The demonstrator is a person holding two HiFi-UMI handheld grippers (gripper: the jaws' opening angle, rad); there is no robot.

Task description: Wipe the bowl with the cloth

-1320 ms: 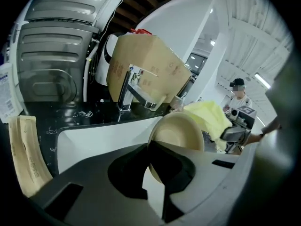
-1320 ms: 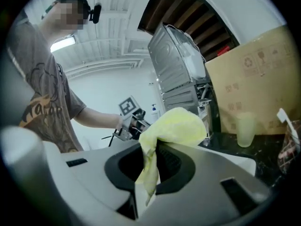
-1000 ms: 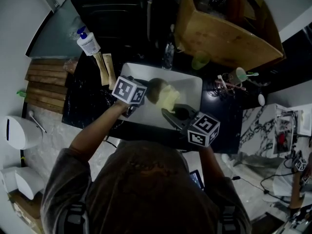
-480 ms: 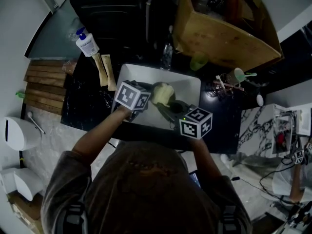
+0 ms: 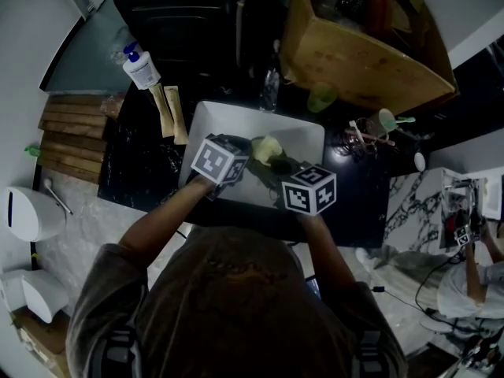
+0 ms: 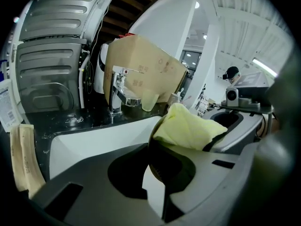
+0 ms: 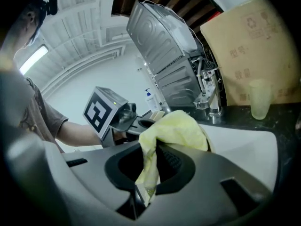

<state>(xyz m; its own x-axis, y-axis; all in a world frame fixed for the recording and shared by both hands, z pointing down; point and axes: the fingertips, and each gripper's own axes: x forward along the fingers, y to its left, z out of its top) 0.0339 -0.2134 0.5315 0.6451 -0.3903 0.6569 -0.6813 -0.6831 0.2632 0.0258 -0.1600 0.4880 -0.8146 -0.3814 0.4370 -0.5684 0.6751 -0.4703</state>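
**A:** Start closest in. What are the tools holding?

**B:** The left gripper (image 6: 157, 168) has its jaws pinched on the wall of the small dark round bowl (image 6: 160, 149) and holds it up over the white rectangular sink (image 5: 303, 136). The right gripper (image 7: 155, 168) is clamped on a fold of the pale yellow soft cloth (image 7: 174, 128). The rest of the cloth is bunched up and pushed into the bowl's mouth.

**A:** So the wiping is going on?

**B:** I think so. Cloth and bowl are touching, and the two grippers sit close together above the basin, so this looks like the middle of the job, not the start. The bowl's inside is hidden under the cloth, so I cannot tell how much of it is clean. The cloth is not on the outer wall now, so that side may be left to do. After that, both things need setting down.

**A:** Count things for me, going outward.

**B:** There are two grippers, each with one marker cube, and one bowl, one cloth and one sink. Behind the basin, on the black counter, stands one chrome tap (image 6: 117, 91), with one pale green translucent cup (image 6: 149, 100) just beside it. Further back is one large brown cardboard box (image 6: 141, 65). In the head view, one white pump bottle (image 5: 142, 69) stands well off to the left. The small clutter to the right of the sink is too small to count.
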